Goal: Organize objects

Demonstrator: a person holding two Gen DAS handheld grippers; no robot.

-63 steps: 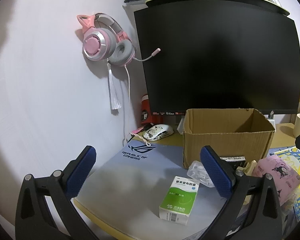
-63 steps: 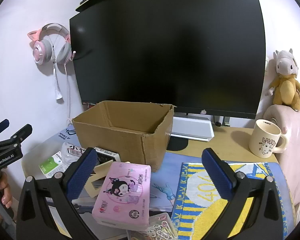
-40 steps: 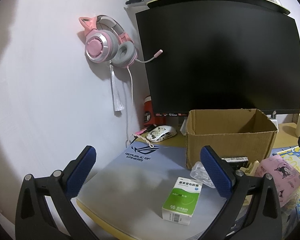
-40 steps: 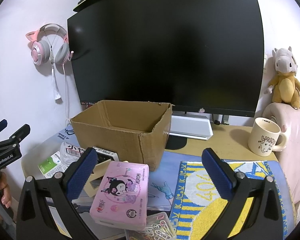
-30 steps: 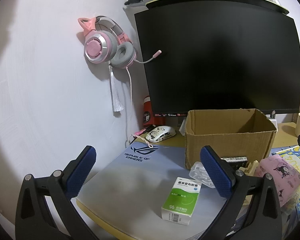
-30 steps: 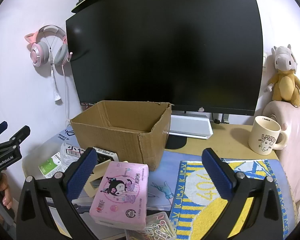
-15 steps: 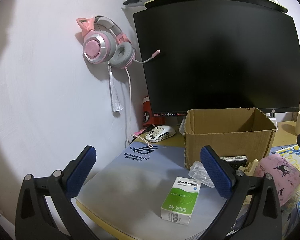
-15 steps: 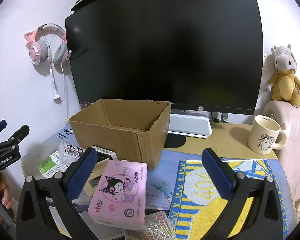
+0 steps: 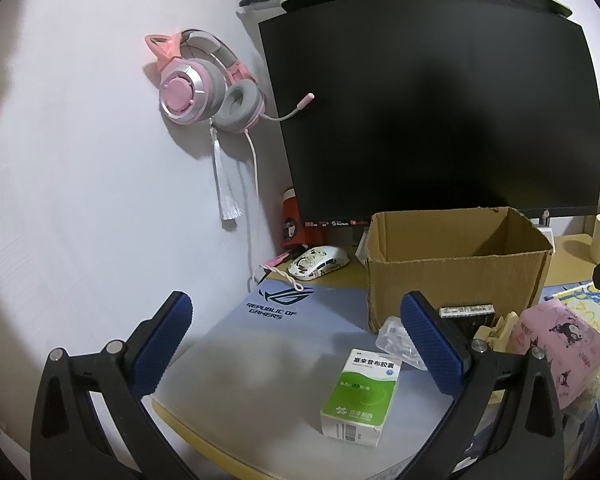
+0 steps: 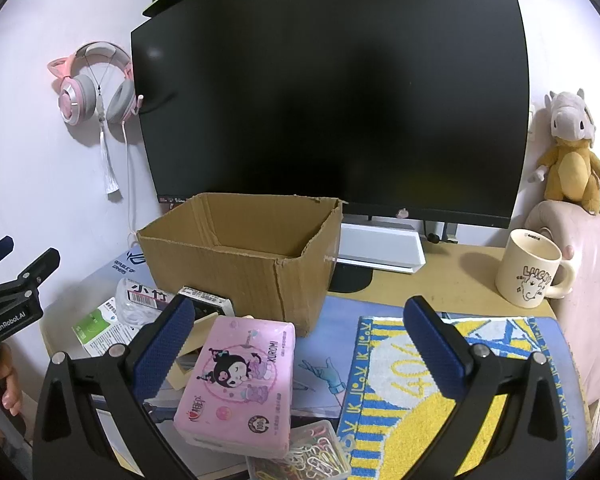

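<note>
Cardboard box (image 10: 240, 256) unmoved, still empty

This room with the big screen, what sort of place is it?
Most likely a home gaming desk in a bedroom: a large monitor, pink cat-ear headphones hung on the wall, and a plush toy beside a mug.

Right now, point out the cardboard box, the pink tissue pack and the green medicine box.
cardboard box (image 10: 236, 276): right wrist view, front wall.
pink tissue pack (image 10: 240, 380): right wrist view, printed top face.
green medicine box (image 9: 362, 394): left wrist view, green top face.
</note>
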